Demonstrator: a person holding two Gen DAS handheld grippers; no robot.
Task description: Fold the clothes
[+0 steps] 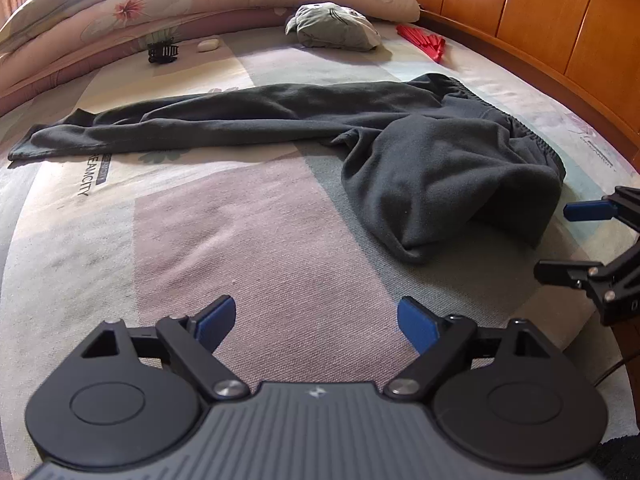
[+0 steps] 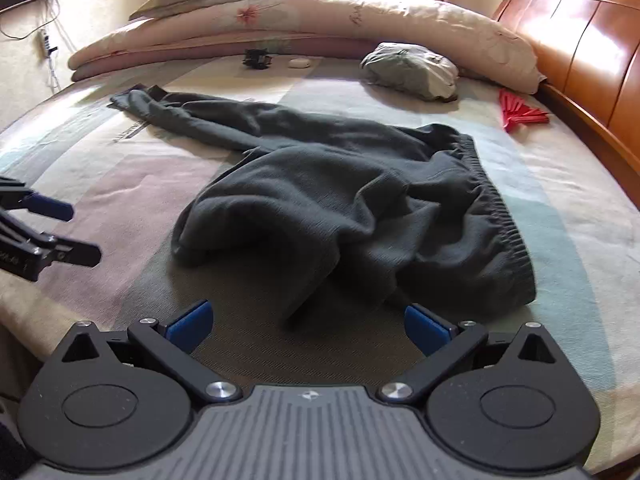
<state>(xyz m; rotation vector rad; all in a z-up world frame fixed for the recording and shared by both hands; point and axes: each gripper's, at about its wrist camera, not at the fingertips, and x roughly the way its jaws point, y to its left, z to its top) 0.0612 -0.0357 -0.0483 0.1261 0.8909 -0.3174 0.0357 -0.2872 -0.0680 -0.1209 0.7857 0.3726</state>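
Observation:
A pair of dark grey sweatpants [image 1: 400, 144] lies crumpled on the bed; in the right wrist view [image 2: 352, 208] one leg stretches away to the far left and the other is bunched up near the elastic waistband [image 2: 504, 220]. My left gripper [image 1: 316, 322] is open and empty, hovering over the sheet short of the pants. My right gripper [image 2: 308, 326] is open and empty, just in front of the bunched leg. Each gripper shows in the other's view: the right gripper [image 1: 568, 240] at the right edge, the left gripper [image 2: 76, 232] at the left edge.
The bed sheet [image 1: 260, 248] is pastel patchwork. At the far side lie folded quilts and pillows [image 2: 304, 20], a grey plush toy [image 2: 412, 70], a black hair clip [image 2: 256, 58], a small white object [image 2: 300, 63] and a red fan [image 2: 520, 114]. A wooden headboard [image 2: 580, 40] runs along the right.

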